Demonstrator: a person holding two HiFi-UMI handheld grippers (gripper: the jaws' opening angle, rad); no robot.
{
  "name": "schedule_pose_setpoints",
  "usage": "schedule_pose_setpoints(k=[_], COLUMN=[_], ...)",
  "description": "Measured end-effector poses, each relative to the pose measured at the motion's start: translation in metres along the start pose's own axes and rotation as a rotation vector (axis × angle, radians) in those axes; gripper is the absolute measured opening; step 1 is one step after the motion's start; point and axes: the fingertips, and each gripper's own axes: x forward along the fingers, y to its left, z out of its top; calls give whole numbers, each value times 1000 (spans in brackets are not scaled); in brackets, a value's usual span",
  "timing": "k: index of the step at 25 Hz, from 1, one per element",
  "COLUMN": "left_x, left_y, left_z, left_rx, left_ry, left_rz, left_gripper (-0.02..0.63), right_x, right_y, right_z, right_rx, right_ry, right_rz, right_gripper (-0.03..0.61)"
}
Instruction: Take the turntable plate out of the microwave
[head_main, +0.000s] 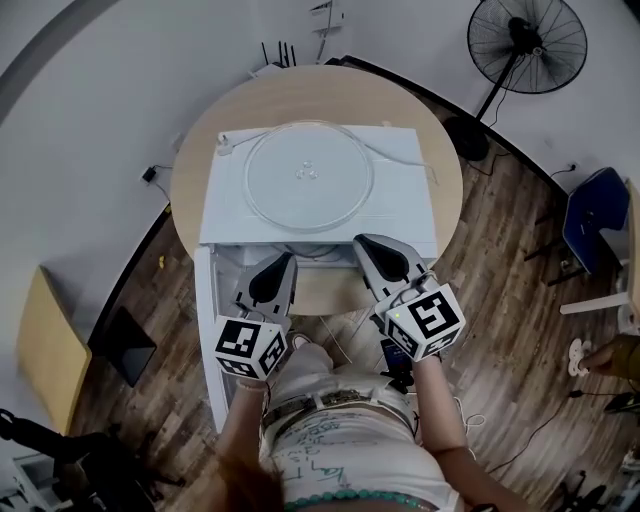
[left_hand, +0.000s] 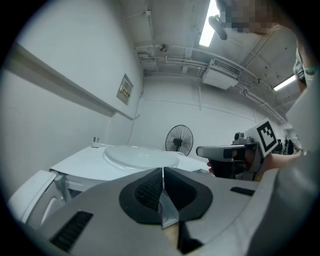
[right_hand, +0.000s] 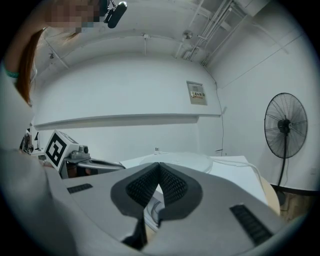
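Clear round glass turntable plate (head_main: 308, 176) lies flat atop white microwave (head_main: 400, 215), door open.

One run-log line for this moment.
turntable plate: on top of microwave | door: open | left gripper: shut, empty | right gripper: shut, empty

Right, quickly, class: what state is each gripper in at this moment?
Left gripper: closed, holding nothing.
Right gripper: closed, holding nothing.

A round wooden surface (head_main: 195, 175) is standing on a dark plank floor (head_main: 505, 300). A black pedestal fan (head_main: 527, 42) is standing behind it at the right, near the white wall. A blue chair (head_main: 590, 225) is sitting well apart at the right edge.
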Motion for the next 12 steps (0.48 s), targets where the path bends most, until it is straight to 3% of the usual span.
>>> schedule_pose_setpoints(k=[3,7,12], left_x=[-5,-10,-14], left_y=[11,25,36], left_z=[-15,-26,-35], left_rx=[-22,46,43], left_ry=[33,69,62], left_rz=[-5,16,-48], left_gripper=[20,20,20], right_x=[9,19,27], right_y=[2,3,9], right_z=[3,2,-7], right_rx=[13,23,22], right_ry=[-8,-2,20], right_rz=[7,23,23], right_gripper=[-9,-9,-9])
